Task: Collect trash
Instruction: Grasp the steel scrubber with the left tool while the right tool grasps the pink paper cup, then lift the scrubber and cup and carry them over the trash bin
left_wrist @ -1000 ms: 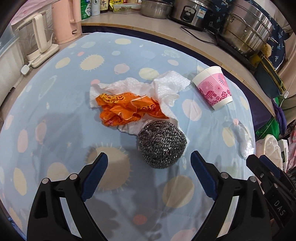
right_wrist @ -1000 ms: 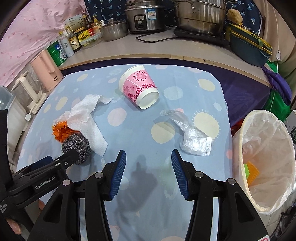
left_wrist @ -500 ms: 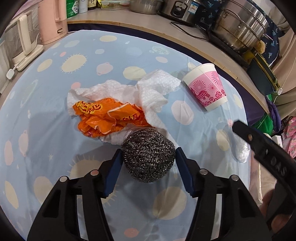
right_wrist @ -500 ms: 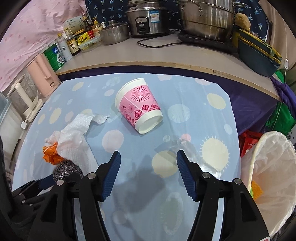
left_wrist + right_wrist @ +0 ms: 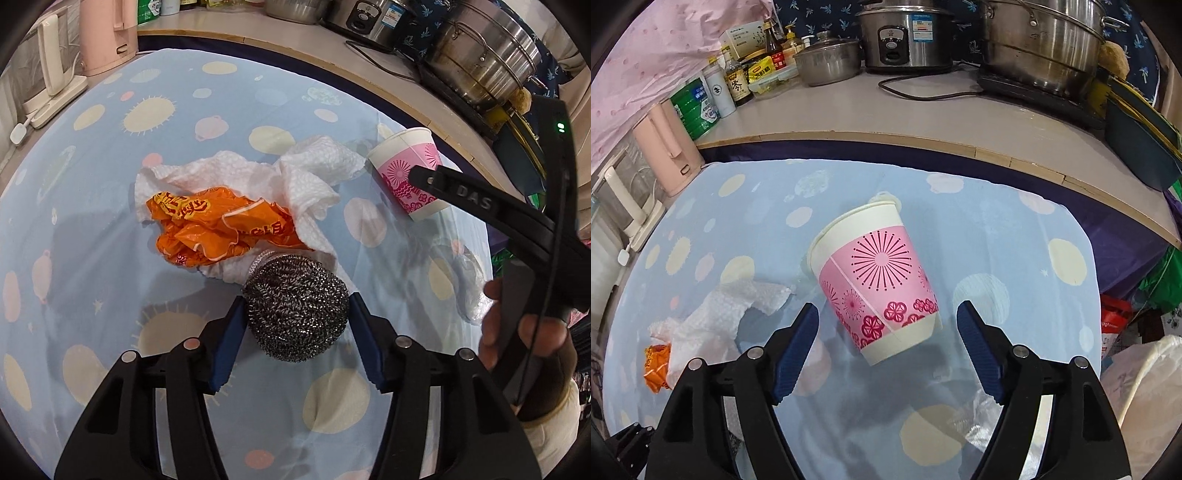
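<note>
My left gripper (image 5: 295, 321) is shut on a steel wool scrubber (image 5: 297, 308) on the blue dotted tablecloth (image 5: 110, 295). Just beyond it lie an orange plastic wrapper (image 5: 221, 229) and a white paper towel (image 5: 295, 177). A pink and white paper cup (image 5: 875, 280) lies on its side. My right gripper (image 5: 888, 325) is open, its jaws on either side of the cup's bottom end without touching. The cup (image 5: 406, 173), partly hidden by the right gripper's body, also shows in the left wrist view. A crumpled clear plastic bag (image 5: 982, 417) lies under my right gripper.
A white-lined trash bin (image 5: 1145, 391) stands off the table's right edge. A pink kettle (image 5: 668, 155) and white appliance (image 5: 51, 92) stand at the table's far left. The counter behind holds pots (image 5: 1041, 40), a rice cooker (image 5: 905, 37) and bottles (image 5: 738, 81).
My left gripper closed on the steel wool scrubber and now holds it. My right gripper moved forward to the paper cup and opened wider around it.
</note>
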